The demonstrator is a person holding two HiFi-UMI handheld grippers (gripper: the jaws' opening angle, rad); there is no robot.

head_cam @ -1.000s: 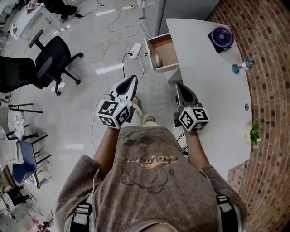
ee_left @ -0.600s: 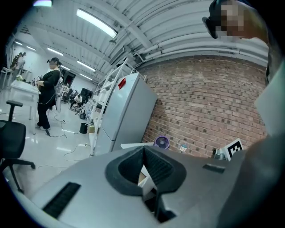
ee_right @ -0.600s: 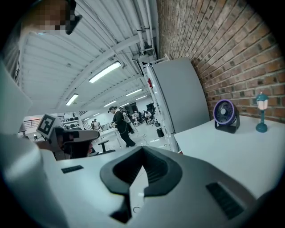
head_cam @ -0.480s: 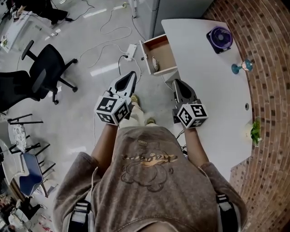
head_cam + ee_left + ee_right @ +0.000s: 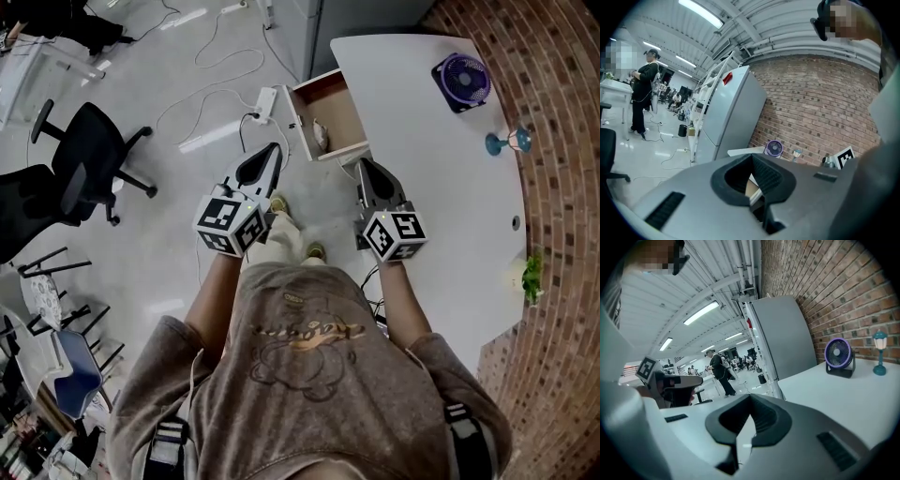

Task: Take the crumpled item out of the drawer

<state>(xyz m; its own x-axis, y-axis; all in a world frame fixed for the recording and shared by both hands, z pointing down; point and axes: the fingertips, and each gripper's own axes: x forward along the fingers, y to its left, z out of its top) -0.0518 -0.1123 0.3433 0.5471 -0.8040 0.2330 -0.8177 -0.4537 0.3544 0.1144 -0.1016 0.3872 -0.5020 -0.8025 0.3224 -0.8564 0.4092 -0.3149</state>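
The crumpled item (image 5: pixel 319 134) is probably paper or thin cloth: light, soft and easily squashed, so a gentle pinch across its raised folds should lift it without slipping. It is a small, pale, wrinkled lump lying near the front of the open drawer (image 5: pixel 345 114), which juts from the desk (image 5: pixel 431 169). Finer detail is too small to tell. The left gripper (image 5: pixel 273 152) and right gripper (image 5: pixel 365 167) hang short of the drawer, both clenched on nothing.

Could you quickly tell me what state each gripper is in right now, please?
Left gripper: closed, holding nothing.
Right gripper: closed, holding nothing.
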